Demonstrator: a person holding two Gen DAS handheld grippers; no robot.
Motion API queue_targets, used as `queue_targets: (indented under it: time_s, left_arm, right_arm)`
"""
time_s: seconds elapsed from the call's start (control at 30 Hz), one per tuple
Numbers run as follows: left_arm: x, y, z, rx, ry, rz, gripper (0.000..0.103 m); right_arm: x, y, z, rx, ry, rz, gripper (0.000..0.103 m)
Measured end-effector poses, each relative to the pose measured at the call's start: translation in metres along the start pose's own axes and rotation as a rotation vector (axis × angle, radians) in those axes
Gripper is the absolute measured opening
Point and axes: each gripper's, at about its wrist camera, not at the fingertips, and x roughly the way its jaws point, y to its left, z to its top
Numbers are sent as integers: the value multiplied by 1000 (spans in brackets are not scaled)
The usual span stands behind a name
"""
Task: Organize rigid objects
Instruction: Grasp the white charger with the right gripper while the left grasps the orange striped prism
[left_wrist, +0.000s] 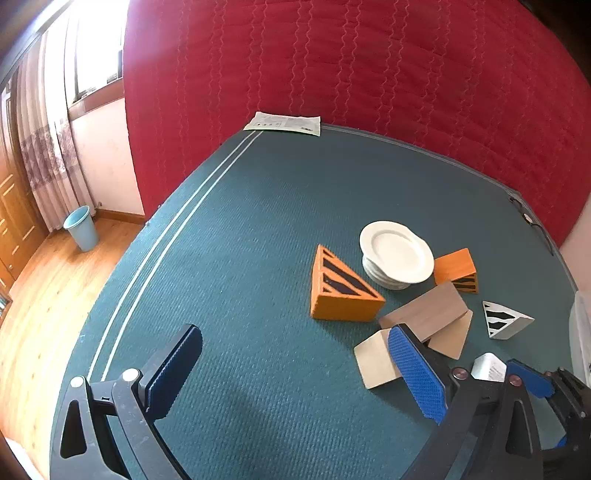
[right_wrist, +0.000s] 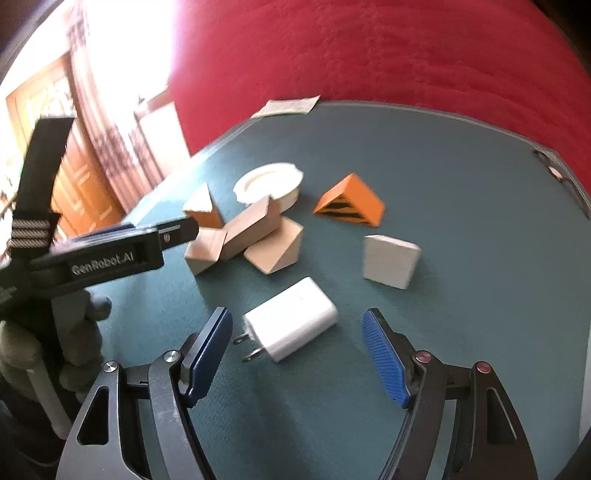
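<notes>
Right gripper: jaws spread wide, holding nothing; they hang over the green mat.
Charger: white plug adapter lying flat between the right jaws' tips and just ahead of them, prongs turned toward the near-left finger.
Left gripper: jaws also wide and empty; the right-hand pad sits in front of a pale wooden block, though I cannot tell if it touches.
Wood pile: pale blocks leaning on one another, just beyond the left gripper's right-hand jaw; the long one rests tilted across its neighbours.
White block: alone, ahead of the right jaws and a little to their right.
Orange wedge: striped, ahead of the left jaws' gap, apart from the pile.
Plates: white stack beyond the wedge, with a second orange wedge just past it.
Paper sheet: farthest off, at the mat's back edge.
Risk, charger: closing across the prongs would likely twist it out of the grip.
Risk, pile: nudging one leaning block could topple the rest toward the plates.
Risk, grippers: both work near each other and may collide.
</notes>
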Motion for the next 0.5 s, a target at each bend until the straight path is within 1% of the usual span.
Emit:
queue_targets:
  time_s: [0.1, 0.17, 0.23, 0.4, 0.5]
  left_arm:
    - [0, 1, -1, -2, 0, -7, 103]
    - [1, 1, -1, 1, 0, -11, 103]
    - [1, 0, -1, 6, -1, -13, 103]
    - [0, -1, 0, 13, -3, -10, 103]
    - [1, -2, 2, 21, -8, 4, 103]
  right_arm:
    - [4, 6, 0, -34, 16, -4, 74]
    - [5, 9, -1, -51, 20, -25, 72]
    - [4, 9, -3, -53, 18, -36, 62]
    - [0, 4, -7, -38, 11, -34, 61]
    - [-5, 2, -11, -41, 12, -36, 61]
